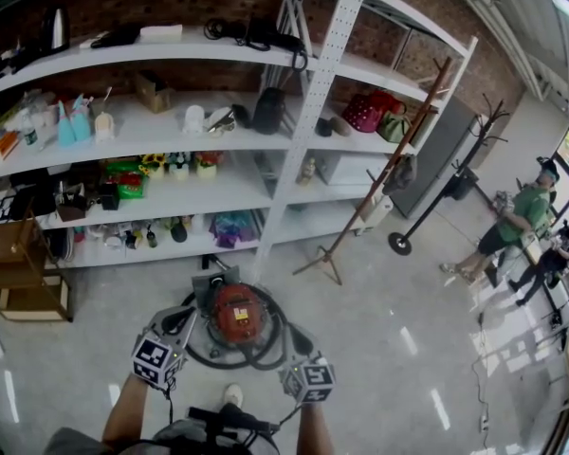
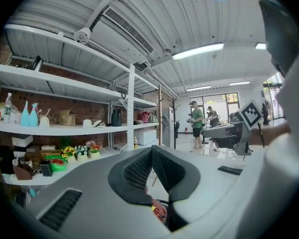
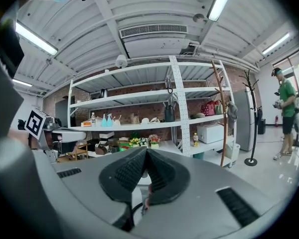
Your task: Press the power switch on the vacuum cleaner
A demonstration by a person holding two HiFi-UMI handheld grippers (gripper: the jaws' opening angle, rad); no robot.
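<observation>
Spray bottles [image 1: 73,121] and potted flowers [image 1: 180,164] line the shelving [image 1: 313,102] across the upper frame. Lower centre, the red vacuum cleaner [image 1: 239,311] sits on the floor between the left gripper [image 1: 185,318] and right gripper [image 1: 299,337], both clenched and empty.

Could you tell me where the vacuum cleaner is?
In the head view the vacuum cleaner sits on the floor between the left gripper and right gripper, before the shelves.
</observation>
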